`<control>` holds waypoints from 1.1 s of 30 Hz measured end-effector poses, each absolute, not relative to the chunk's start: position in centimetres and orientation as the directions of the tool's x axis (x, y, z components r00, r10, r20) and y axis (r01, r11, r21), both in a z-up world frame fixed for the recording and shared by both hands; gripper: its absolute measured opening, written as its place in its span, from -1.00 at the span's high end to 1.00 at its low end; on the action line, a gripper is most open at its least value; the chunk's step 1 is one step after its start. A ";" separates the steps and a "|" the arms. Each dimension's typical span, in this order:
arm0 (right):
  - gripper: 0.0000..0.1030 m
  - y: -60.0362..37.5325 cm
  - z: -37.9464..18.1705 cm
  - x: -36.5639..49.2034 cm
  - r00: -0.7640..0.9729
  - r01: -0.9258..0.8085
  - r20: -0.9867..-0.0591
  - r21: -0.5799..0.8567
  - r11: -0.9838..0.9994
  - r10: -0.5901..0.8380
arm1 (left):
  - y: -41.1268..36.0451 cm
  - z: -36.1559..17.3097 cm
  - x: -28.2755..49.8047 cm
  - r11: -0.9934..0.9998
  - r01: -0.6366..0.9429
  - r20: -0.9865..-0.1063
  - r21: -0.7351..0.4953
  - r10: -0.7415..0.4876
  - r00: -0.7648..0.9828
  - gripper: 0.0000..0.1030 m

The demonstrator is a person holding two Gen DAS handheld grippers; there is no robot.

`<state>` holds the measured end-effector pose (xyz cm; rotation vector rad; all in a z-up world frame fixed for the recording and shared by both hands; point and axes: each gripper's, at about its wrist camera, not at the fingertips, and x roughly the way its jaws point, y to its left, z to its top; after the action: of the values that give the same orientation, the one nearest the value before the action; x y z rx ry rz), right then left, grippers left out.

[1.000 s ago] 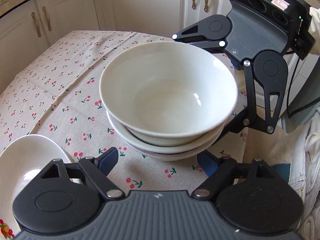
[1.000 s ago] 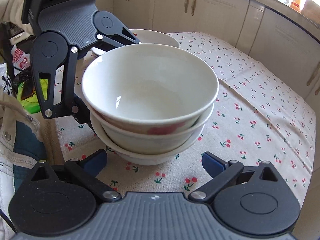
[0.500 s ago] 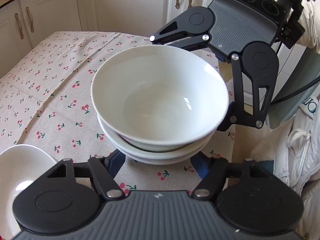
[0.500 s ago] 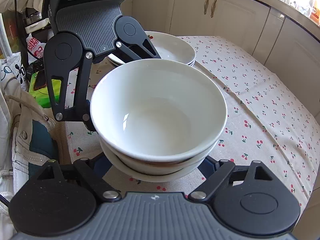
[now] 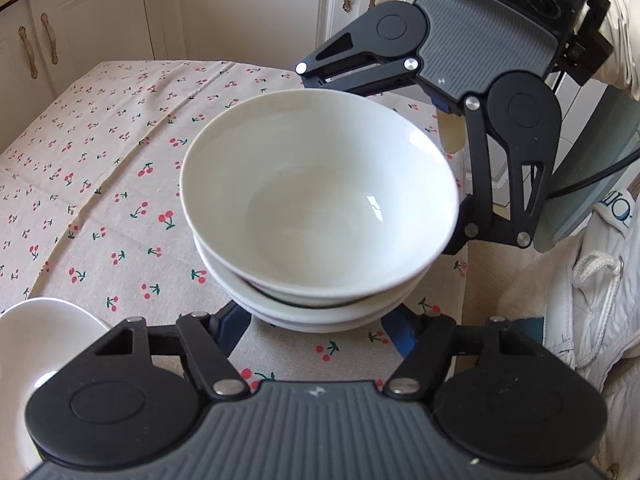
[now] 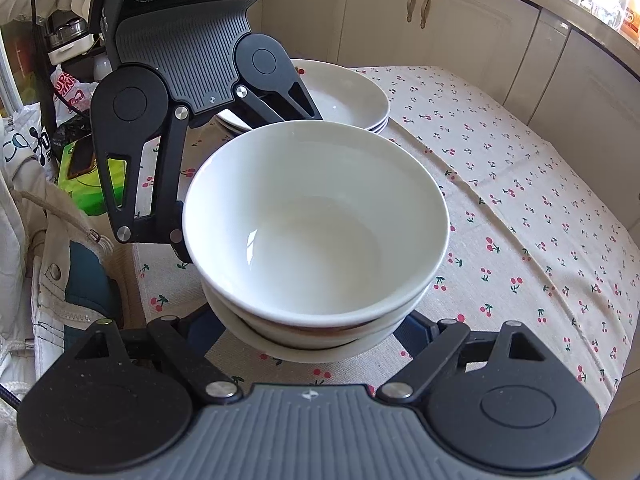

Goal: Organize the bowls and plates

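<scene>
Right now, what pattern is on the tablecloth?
Small red cherries with green stems on a beige tablecloth, clearest in the right wrist view.

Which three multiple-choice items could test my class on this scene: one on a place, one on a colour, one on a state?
1. Where is the stack of bowls?
A. In a sink
B. Between the left tool and the right tool
C. Inside a cupboard

2. What colour are the bowls?
A. Blue
B. Black
C. White

3. What state is the top bowl in?
A. Empty and upright
B. Full of soup
C. Upside down

Answers:
1. B: each tool's own view shows its fingers on either side of the stack's base, with the other tool facing it from the far side.
2. C: every bowl in the stack is white inside and at the rim.
3. A: its bare inside faces up, with nothing in it.
</scene>
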<state>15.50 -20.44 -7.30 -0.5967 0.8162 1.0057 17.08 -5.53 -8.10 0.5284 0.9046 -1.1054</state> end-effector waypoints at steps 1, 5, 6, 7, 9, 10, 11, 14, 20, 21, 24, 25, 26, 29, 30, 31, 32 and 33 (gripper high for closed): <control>-0.78 -20.4 -7.2 15.5 0.293 -0.903 -0.821 -0.069 0.425 0.490 | -5.6 -8.0 17.1 0.386 0.920 -0.836 -0.065 -0.525 0.161 -0.38; -0.78 -20.3 -7.2 15.6 0.293 -0.901 -0.824 -0.067 0.429 0.485 | -5.9 -8.0 17.2 0.385 0.921 -0.839 -0.068 -0.522 0.156 -0.38; -0.79 -20.3 -7.3 15.6 0.293 -0.900 -0.823 -0.066 0.431 0.486 | -5.9 -8.0 17.3 0.383 0.921 -0.838 -0.071 -0.524 0.153 -0.38; -0.79 -20.3 -7.3 15.7 0.292 -0.899 -0.823 -0.063 0.433 0.488 | -5.8 -7.9 17.4 0.384 0.920 -0.837 -0.078 -0.527 0.149 -0.38; -0.90 -20.2 -7.2 15.7 0.295 -0.899 -0.819 -0.064 0.433 0.493 | -5.7 -7.7 17.5 0.388 0.917 -0.833 -0.094 -0.535 0.140 -0.39; -0.93 -20.2 -7.1 15.6 0.298 -0.901 -0.814 -0.067 0.429 0.499 | -5.7 -7.7 17.6 0.388 0.916 -0.832 -0.101 -0.537 0.136 -0.39; -0.95 -20.2 -7.0 15.7 0.298 -0.900 -0.814 -0.066 0.431 0.499 | -5.7 -7.6 17.6 0.388 0.916 -0.831 -0.106 -0.540 0.132 -0.39; -0.94 -20.3 -6.9 15.8 0.301 -0.898 -0.812 -0.066 0.434 0.500 | -5.6 -7.7 17.8 0.388 0.915 -0.828 -0.111 -0.546 0.131 -0.41; -0.93 -20.0 -7.2 15.8 0.310 -0.899 -0.818 -0.087 0.429 0.485 | -5.6 -7.7 17.7 0.390 0.916 -0.820 -0.094 -0.552 0.151 -0.55; -0.93 -20.0 -7.2 15.8 0.311 -0.899 -0.817 -0.086 0.430 0.486 | -5.6 -7.6 17.6 0.389 0.917 -0.818 -0.090 -0.553 0.154 -0.55; -0.88 -20.1 -7.4 16.0 0.296 -0.898 -0.819 -0.063 0.435 0.492 | -5.6 -7.4 17.3 0.380 0.921 -0.811 -0.083 -0.563 0.159 -0.54; -0.88 -20.0 -7.4 16.0 0.296 -0.898 -0.819 -0.063 0.436 0.491 | -5.6 -7.5 17.4 0.380 0.921 -0.812 -0.086 -0.562 0.156 -0.54; -0.86 -20.0 -7.4 16.0 0.294 -0.898 -0.818 -0.059 0.437 0.495 | -5.6 -7.5 17.5 0.379 0.921 -0.812 -0.093 -0.564 0.150 -0.54; -0.85 -20.1 -7.4 16.1 0.293 -0.895 -0.817 -0.053 0.442 0.496 | -5.6 -7.5 17.6 0.374 0.922 -0.811 -0.098 -0.566 0.144 -0.54; -0.85 -20.1 -7.4 16.1 0.294 -0.895 -0.817 -0.052 0.444 0.497 | -5.6 -7.6 17.6 0.373 0.923 -0.812 -0.095 -0.566 0.145 -0.54; -0.84 -20.1 -7.4 16.1 0.295 -0.894 -0.815 -0.052 0.444 0.498 | -5.6 -7.6 17.6 0.372 0.923 -0.811 -0.095 -0.567 0.146 -0.54; -0.84 -20.1 -7.4 16.1 0.297 -0.893 -0.814 -0.050 0.448 0.500 | -5.6 -7.6 17.6 0.374 0.923 -0.810 -0.096 -0.569 0.146 -0.53; -0.84 -20.2 -7.4 16.0 0.299 -0.891 -0.813 -0.050 0.450 0.500 | -5.6 -7.7 17.6 0.374 0.923 -0.809 -0.095 -0.569 0.148 -0.53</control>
<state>16.03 -20.17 -7.44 -0.5624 0.8219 0.9915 17.55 -5.57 -7.66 0.4850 0.8861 -1.1352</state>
